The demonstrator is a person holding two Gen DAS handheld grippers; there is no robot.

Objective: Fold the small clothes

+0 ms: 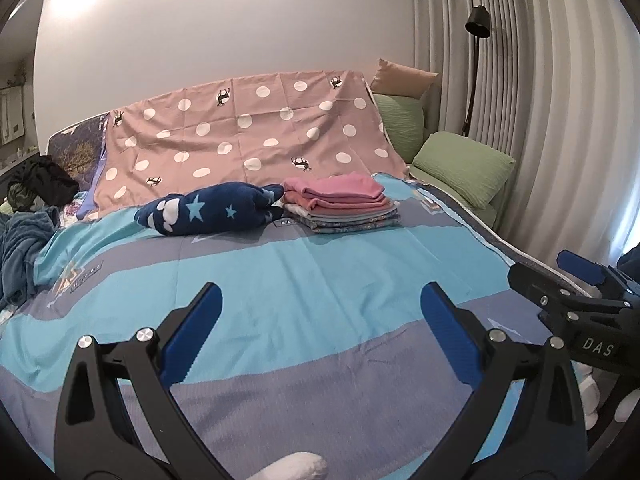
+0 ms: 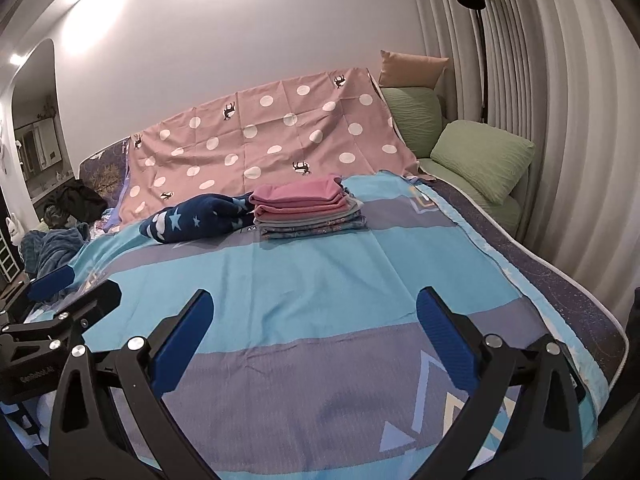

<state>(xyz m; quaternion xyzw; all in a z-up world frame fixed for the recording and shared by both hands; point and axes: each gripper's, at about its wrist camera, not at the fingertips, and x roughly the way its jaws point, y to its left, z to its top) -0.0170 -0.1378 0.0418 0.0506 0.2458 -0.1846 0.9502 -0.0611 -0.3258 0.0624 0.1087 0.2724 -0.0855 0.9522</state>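
Observation:
A stack of folded small clothes point(image 1: 340, 202), pink on top and patterned grey below, sits far back on the blue and grey bedspread point(image 1: 280, 280); it also shows in the right wrist view point(image 2: 308, 210). A navy garment with stars and clouds point(image 1: 212, 208) lies bunched just left of the stack, and shows in the right wrist view too point(image 2: 200, 216). My left gripper point(image 1: 320, 320) is open and empty above the near bedspread. My right gripper point(image 2: 314, 320) is open and empty beside it; its side shows in the left wrist view point(image 1: 580, 292).
A pink polka-dot sheet point(image 1: 248, 136) leans against the wall behind the stack. Green pillows point(image 1: 464, 164) and a floor lamp point(image 1: 476, 40) stand at the right. Dark clothes point(image 1: 40, 184) and a blue blanket point(image 1: 20, 248) pile at the left. The bed's right edge point(image 2: 580, 300) drops off by the curtains.

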